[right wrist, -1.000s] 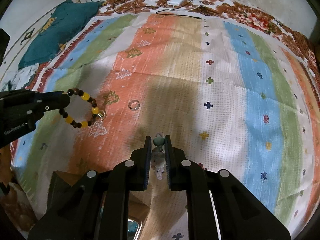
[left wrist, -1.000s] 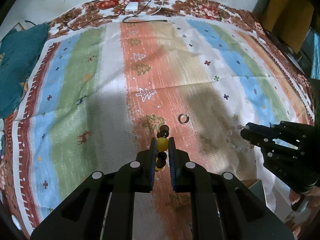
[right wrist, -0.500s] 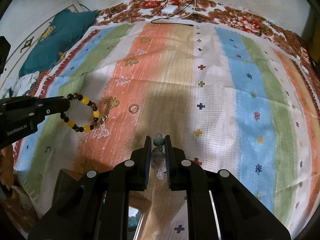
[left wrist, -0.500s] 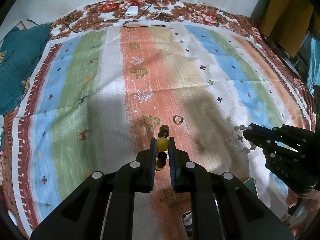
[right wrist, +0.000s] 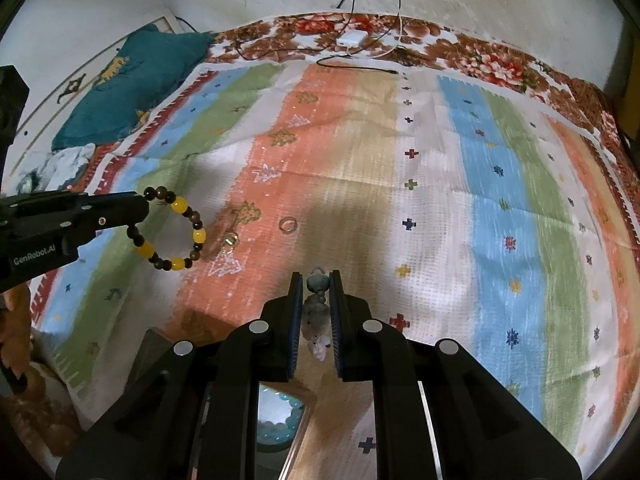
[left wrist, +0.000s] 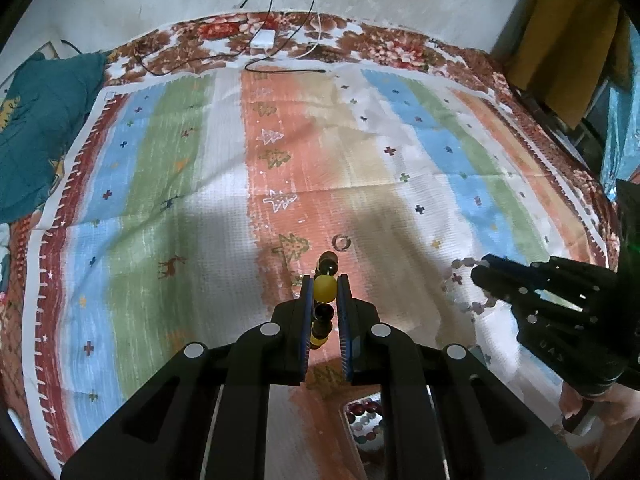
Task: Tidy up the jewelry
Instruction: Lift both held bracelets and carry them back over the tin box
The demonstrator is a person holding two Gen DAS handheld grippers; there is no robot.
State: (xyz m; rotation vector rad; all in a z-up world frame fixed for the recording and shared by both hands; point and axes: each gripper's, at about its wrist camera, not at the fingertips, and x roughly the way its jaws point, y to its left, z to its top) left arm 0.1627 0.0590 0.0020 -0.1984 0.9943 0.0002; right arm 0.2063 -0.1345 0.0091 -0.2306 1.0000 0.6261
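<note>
My left gripper (left wrist: pixel 325 280) is shut on a bracelet of brown and yellow beads (left wrist: pixel 324 289), held above the striped cloth (left wrist: pixel 200 184). In the right wrist view that bracelet (right wrist: pixel 176 236) hangs as a loop from the left gripper (right wrist: pixel 142 210). My right gripper (right wrist: pixel 316 278) is shut on a pale bead bracelet with a green bead (right wrist: pixel 317 285) on top. From the left wrist view its pale beads (left wrist: pixel 464 306) dangle below the right gripper (left wrist: pixel 478 274). A silver ring (right wrist: pixel 288 225) and a gold ring (right wrist: pixel 231 239) lie on the orange stripe.
An open box (right wrist: pixel 280 412) with turquoise beads sits under the grippers, and beads show in a box (left wrist: pixel 366 420) in the left wrist view. A teal cushion (left wrist: pixel 36 128) lies far left. A white charger (left wrist: pixel 263 38) with cables rests at the far edge.
Both grippers have risen and pulled back with their bracelets. More of the far wall shows, and the box below has come further into view.
</note>
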